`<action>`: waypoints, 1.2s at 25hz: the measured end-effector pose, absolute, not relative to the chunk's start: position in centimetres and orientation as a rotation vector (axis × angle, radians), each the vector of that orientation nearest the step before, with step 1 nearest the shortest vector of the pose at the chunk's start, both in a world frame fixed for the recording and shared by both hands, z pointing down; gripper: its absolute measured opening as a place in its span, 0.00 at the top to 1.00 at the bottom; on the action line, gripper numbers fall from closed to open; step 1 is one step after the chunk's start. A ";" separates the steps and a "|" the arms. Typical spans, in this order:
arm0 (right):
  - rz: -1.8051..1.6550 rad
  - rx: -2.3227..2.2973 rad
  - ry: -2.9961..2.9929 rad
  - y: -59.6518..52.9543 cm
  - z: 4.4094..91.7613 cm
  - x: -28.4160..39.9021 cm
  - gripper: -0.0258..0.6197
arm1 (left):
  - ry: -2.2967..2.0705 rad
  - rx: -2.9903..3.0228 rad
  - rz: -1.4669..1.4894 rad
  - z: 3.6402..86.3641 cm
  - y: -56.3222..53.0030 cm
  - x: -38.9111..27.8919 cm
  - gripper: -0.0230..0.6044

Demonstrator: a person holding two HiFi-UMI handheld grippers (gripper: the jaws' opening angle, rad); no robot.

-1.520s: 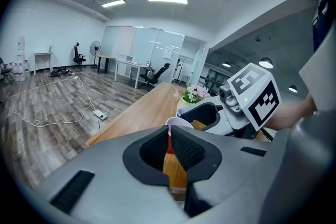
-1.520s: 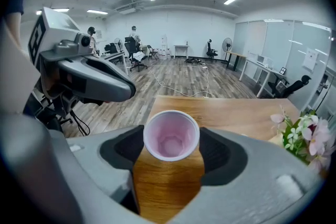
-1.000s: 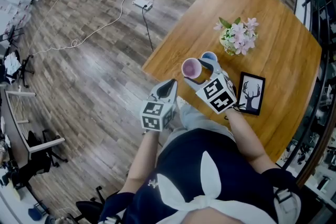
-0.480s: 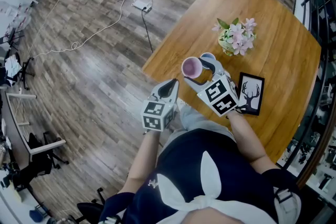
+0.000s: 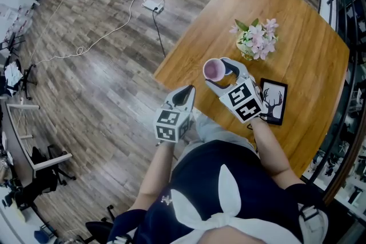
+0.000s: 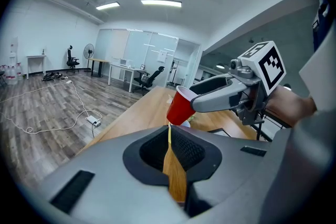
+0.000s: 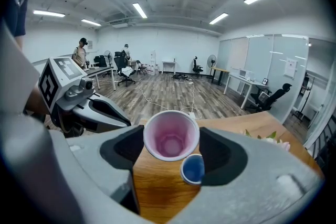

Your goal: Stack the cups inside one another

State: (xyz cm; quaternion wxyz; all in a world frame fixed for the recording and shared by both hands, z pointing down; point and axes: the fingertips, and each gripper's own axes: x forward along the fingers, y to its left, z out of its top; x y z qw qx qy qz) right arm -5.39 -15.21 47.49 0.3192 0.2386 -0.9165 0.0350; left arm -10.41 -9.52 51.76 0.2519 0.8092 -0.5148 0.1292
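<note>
A red cup [image 5: 214, 70] with a pale pink inside hangs above the wooden table [image 5: 297, 31], and my right gripper [image 5: 219, 76] is shut on its sides. In the right gripper view the red cup [image 7: 171, 135] sits between the pads, with the blue cup [image 7: 192, 169] upright on the table just below and to its right. The head view hides the blue cup. My left gripper [image 5: 182, 96] hovers off the table's near corner; its jaws are shut and hold nothing. The left gripper view shows the red cup [image 6: 180, 106] tilted in the right gripper [image 6: 220, 96].
A small vase of pink flowers [image 5: 255, 42] stands beyond the cups. A black framed deer picture [image 5: 273, 101] lies right of my right gripper. The table's corner edge [image 5: 160, 72] is close to the cups. A white cable and adapter [image 5: 153, 4] lie on the floor.
My right gripper has carried the red cup a little up and to the right, over the blue cup, which the head view no longer shows. The left gripper has stayed put.
</note>
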 end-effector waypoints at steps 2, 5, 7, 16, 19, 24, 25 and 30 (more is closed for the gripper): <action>0.100 0.655 -2.397 -15.9 47.7 -4.6 0.45 | -1.412 2.198 0.345 51.6 -9.9 -10.5 0.91; 0.112 0.704 -2.384 -16.9 47.8 -3.2 0.45 | -1.417 2.196 0.341 51.5 -10.1 -10.4 0.91; 0.106 0.742 -2.379 -17.8 47.8 -2.3 0.45 | -1.414 2.203 0.341 51.4 -10.3 -10.4 0.91; 0.145 0.825 -2.329 -19.5 48.6 0.6 0.45 | -1.359 2.211 0.372 52.3 -10.3 -9.8 0.91; 0.153 0.827 -2.321 -19.6 48.9 0.8 0.45 | -1.356 2.211 0.372 52.4 -10.5 -9.8 0.91; 0.169 0.822 -2.315 -19.7 49.7 0.7 0.45 | -1.352 2.207 0.373 52.7 -10.7 -9.7 0.91; 0.173 0.820 -2.314 -19.8 49.9 0.7 0.45 | -1.351 2.207 0.373 52.7 -10.7 -9.7 0.91; 0.189 0.806 -2.306 -19.9 51.1 0.4 0.45 | -1.344 2.211 0.373 52.9 -10.9 -9.6 0.91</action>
